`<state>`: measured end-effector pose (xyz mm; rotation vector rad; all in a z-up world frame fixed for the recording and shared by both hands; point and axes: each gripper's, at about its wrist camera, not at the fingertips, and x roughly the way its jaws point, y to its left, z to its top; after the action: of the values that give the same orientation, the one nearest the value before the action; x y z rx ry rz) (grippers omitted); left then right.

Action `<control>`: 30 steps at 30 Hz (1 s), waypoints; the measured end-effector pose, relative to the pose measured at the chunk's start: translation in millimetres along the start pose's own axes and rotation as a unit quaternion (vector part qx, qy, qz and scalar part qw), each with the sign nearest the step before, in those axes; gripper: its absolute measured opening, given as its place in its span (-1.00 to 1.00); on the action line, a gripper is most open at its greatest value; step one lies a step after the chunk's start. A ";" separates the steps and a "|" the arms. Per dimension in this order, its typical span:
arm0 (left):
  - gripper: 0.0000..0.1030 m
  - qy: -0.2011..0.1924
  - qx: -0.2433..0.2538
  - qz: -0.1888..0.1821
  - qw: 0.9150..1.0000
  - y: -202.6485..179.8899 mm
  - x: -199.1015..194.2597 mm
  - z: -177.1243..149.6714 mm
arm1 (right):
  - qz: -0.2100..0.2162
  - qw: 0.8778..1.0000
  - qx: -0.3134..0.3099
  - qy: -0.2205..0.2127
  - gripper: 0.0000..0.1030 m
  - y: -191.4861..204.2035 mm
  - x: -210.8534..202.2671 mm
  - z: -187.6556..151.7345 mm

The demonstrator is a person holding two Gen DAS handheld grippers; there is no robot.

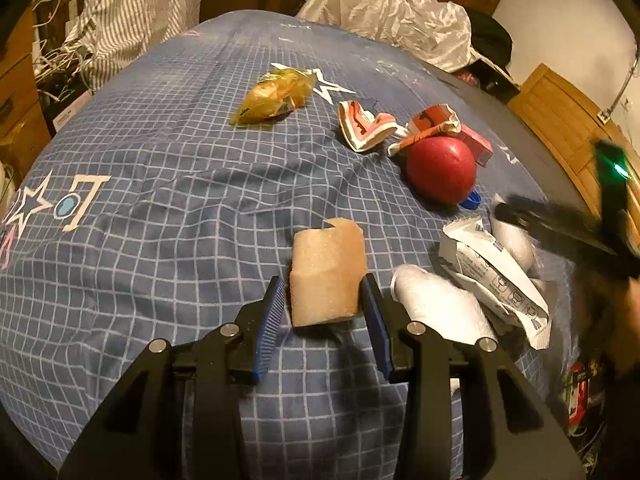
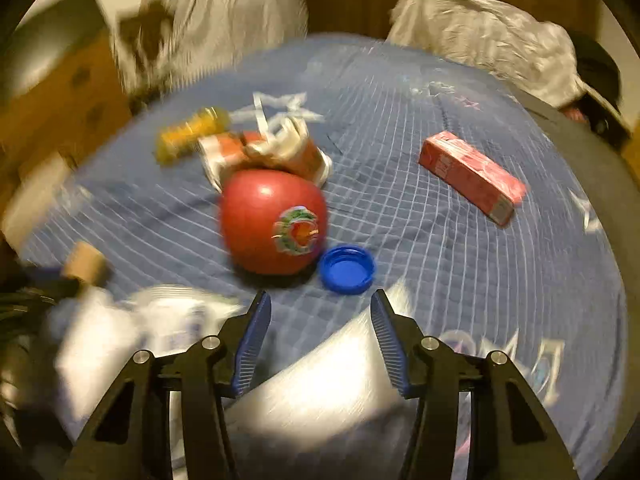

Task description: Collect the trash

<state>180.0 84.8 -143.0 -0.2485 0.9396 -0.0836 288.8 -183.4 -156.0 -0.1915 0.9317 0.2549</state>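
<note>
Trash lies on a blue checked bed cover (image 1: 168, 168). My left gripper (image 1: 324, 292) has its blue pads on both sides of a tan foam block (image 1: 326, 276) and looks shut on it. A yellow wrapper (image 1: 272, 96), torn red-and-white cartons (image 1: 366, 126), a red ball-shaped container (image 1: 442, 168) and white wrappers (image 1: 496, 276) lie beyond and to the right. My right gripper (image 2: 320, 308) is open and empty, above a white bag (image 2: 332, 380), just short of a blue bottle cap (image 2: 347, 269) and the red container (image 2: 274, 222). The right view is blurred.
A red carton box (image 2: 472, 176) lies on the cover to the right. A crumpled white plastic bag (image 1: 392, 20) sits at the bed's far edge. Striped cloth (image 1: 132, 8) hangs at the far left. Wooden furniture (image 1: 560, 120) stands to the right of the bed.
</note>
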 end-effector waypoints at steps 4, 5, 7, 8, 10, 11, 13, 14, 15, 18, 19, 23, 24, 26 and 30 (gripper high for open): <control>-0.24 0.011 0.008 -0.002 1.000 -5.3 9.2 0.8 | 0.005 0.998 -0.035 0.055 0.08 -3.3 33.2 21.2; -0.24 0.014 0.010 -0.002 1.000 -7.1 11.6 0.8 | 0.007 0.997 -0.036 0.068 0.08 -4.7 41.6 23.0; -0.24 0.016 0.018 0.005 1.000 -12.6 16.2 0.8 | 0.001 0.996 -0.041 0.076 0.08 -7.8 56.3 25.9; -0.24 0.016 0.021 0.008 1.000 -14.8 17.6 1.2 | 0.008 0.996 -0.038 0.080 0.08 -8.5 61.1 26.6; -0.24 0.018 0.027 0.011 0.999 -18.0 20.8 3.0 | 0.014 0.996 -0.032 0.077 0.02 -9.7 65.2 27.5; -0.24 0.018 0.028 0.013 0.999 -18.8 22.0 3.8 | 0.018 0.997 -0.031 0.073 -0.04 -8.8 65.0 27.1; -0.24 0.018 0.030 0.016 0.999 -20.0 24.3 4.9 | 0.016 0.997 -0.034 0.066 -0.36 -8.2 67.0 27.7; -0.27 0.018 0.030 0.017 0.999 -20.4 25.3 5.3 | 0.010 0.998 -0.034 0.060 -0.52 -7.3 65.2 26.1; -0.27 0.016 0.030 0.018 0.999 -20.9 25.5 5.1 | 0.008 0.998 -0.031 0.056 -0.76 -8.1 63.9 24.7; -0.29 0.012 0.028 0.021 0.999 -21.9 26.1 4.1 | 0.010 0.999 -0.024 0.041 -0.89 -6.4 51.1 15.3; -0.31 0.011 0.028 0.021 0.999 -21.9 25.9 3.7 | 0.011 0.999 -0.021 0.035 -0.90 -7.5 44.3 11.1; -0.33 0.009 0.024 0.019 1.000 -21.3 25.5 2.8 | 0.040 0.999 -0.004 0.015 -0.90 -15.7 18.0 -1.3; -0.33 0.009 0.023 0.018 1.000 -20.9 25.2 1.9 | 0.052 0.998 -0.004 0.019 -0.90 -16.8 15.3 -3.7; -0.33 0.009 0.023 0.017 1.000 -19.8 24.9 1.2 | 0.062 0.998 -0.014 0.027 -0.86 -17.5 11.3 -7.0; -0.33 0.011 0.021 0.010 1.000 -17.4 24.6 1.6 | 0.037 0.998 -0.047 0.019 0.02 -26.0 10.5 2.1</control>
<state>196.5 63.8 -157.2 -0.2003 0.9604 -0.0876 304.2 -206.2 -162.0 -0.2487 0.9656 0.3646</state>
